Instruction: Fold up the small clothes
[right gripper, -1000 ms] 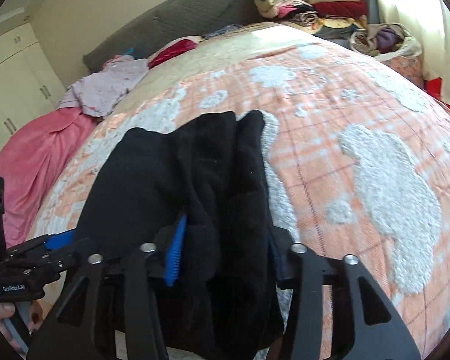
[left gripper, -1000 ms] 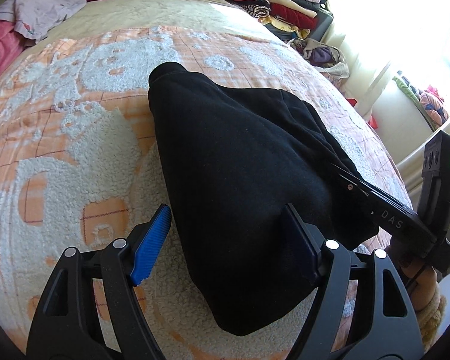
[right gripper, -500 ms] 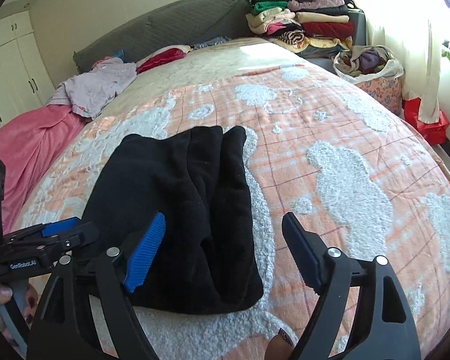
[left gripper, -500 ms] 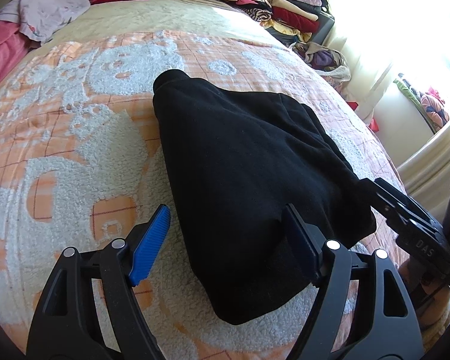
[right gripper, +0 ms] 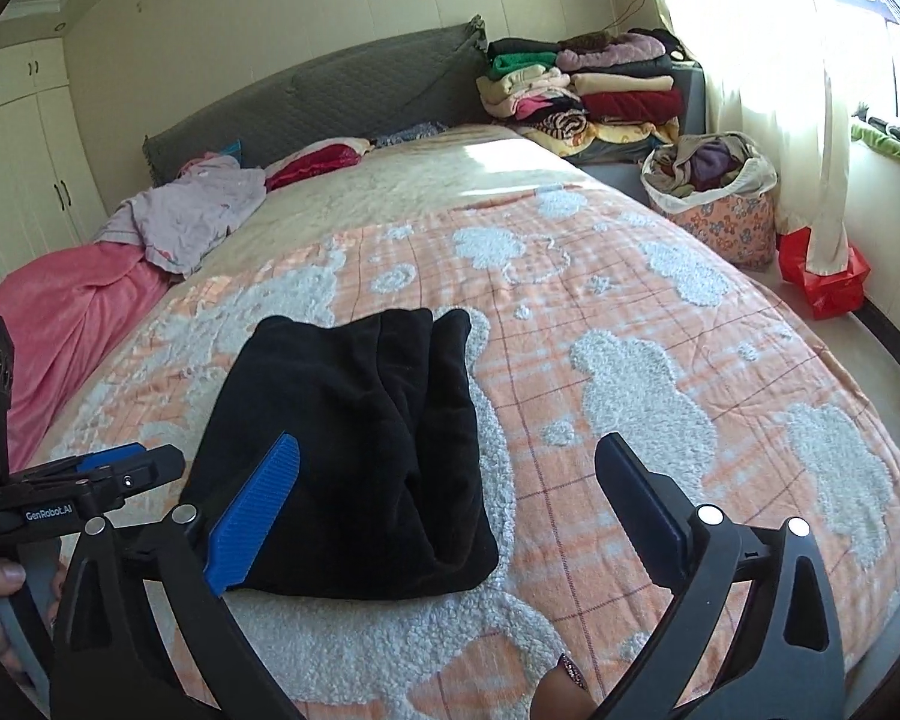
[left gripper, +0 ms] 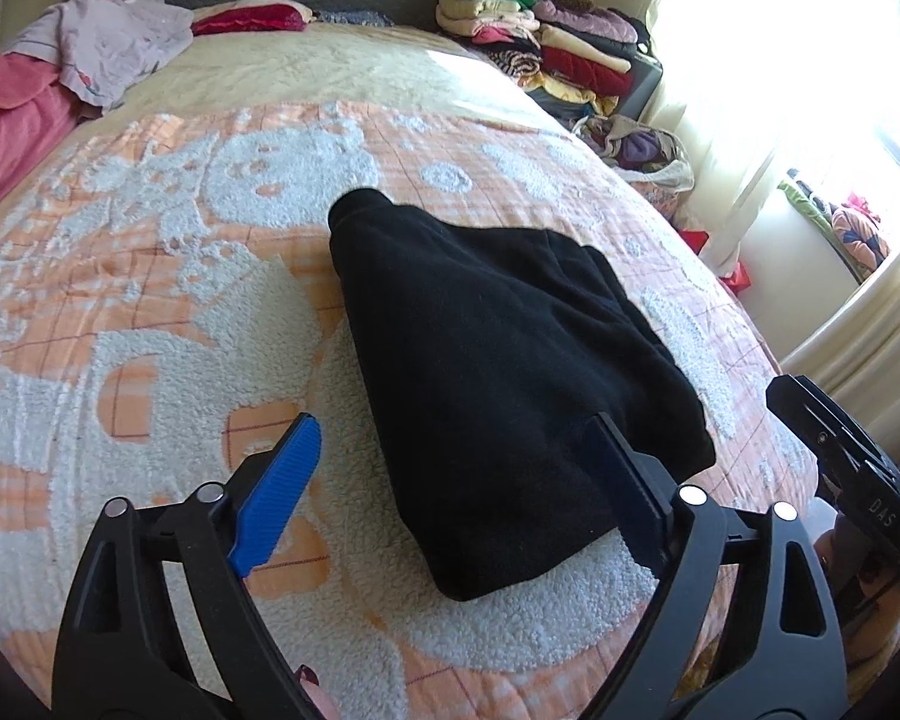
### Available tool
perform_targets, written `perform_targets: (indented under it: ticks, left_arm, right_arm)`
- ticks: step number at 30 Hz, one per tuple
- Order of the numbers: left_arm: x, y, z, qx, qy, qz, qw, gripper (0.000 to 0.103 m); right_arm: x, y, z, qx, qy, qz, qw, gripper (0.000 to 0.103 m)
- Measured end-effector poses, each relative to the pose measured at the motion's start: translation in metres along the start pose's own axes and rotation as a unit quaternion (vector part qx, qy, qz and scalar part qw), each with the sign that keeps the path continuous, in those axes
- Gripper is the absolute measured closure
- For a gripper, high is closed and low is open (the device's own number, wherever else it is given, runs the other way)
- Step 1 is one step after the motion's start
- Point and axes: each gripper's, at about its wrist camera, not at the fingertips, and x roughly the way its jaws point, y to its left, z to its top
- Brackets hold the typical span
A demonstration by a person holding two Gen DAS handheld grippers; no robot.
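Both grippers, left (left gripper: 453, 495) and right (right gripper: 447, 495), opening wide, holding nothing; folded black garment (right gripper: 354, 444) lies flat on blanket (right gripper: 660, 372).

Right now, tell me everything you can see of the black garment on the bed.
The black garment is a soft, fleecy-looking piece folded into a compact bundle, with lengthwise folds along its right side in the right wrist view. It lies flat on the orange-and-white blanket, near the bed's front edge. Neither claw touches it; only the blanket does.
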Motion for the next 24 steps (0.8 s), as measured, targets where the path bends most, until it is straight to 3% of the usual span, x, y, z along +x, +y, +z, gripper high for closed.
perform_targets:
  ticks: [3,13,24]
  left_arm:
    - [-0.014,0.001,0.0,0.001,-0.016,0.0,0.9999,0.01]
    - [-0.055,0.003,-0.011,0.023,-0.056,0.006,0.9982,0.01]
    - [-0.069,0.019,-0.04,0.028,-0.056,0.025,0.9977,0.009]
  right_arm:
    - [-0.017,0.002,0.001,0.003,-0.019,0.001,1.0,0.005]
    - [-0.061,0.018,-0.005,-0.007,-0.065,0.004,0.998,0.004]
    - [-0.076,0.038,-0.023,-0.026,-0.071,-0.007,0.997,0.004]
